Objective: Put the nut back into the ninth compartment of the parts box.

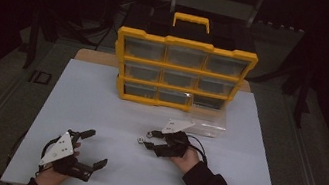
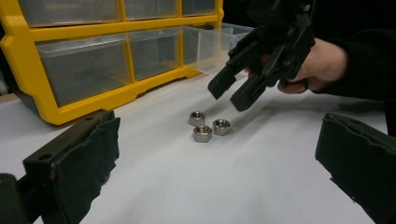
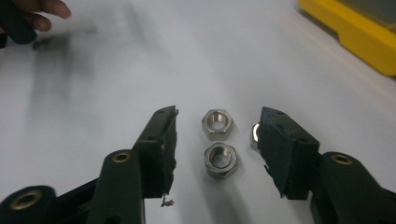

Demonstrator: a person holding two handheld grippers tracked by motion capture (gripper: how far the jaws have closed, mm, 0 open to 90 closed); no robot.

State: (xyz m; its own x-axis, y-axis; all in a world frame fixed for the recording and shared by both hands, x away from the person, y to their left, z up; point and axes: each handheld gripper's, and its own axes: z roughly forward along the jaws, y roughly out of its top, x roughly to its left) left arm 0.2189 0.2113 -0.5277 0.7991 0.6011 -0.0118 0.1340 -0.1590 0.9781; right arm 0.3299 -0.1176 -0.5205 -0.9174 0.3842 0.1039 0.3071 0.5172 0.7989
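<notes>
Your right gripper point(image 3: 217, 140) hovered mid-frame, jaws apart around two of three nuts point(image 3: 221, 159); closing could have knocked the third aside. Your left gripper point(image 1: 88, 150) sat open, lower left.

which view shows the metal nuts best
The right gripper view: the nuts lie close and sharp between the open right gripper, one half hidden behind a jaw. The left gripper view shows all three small and farther off. The high view gives only tiny glints.
</notes>
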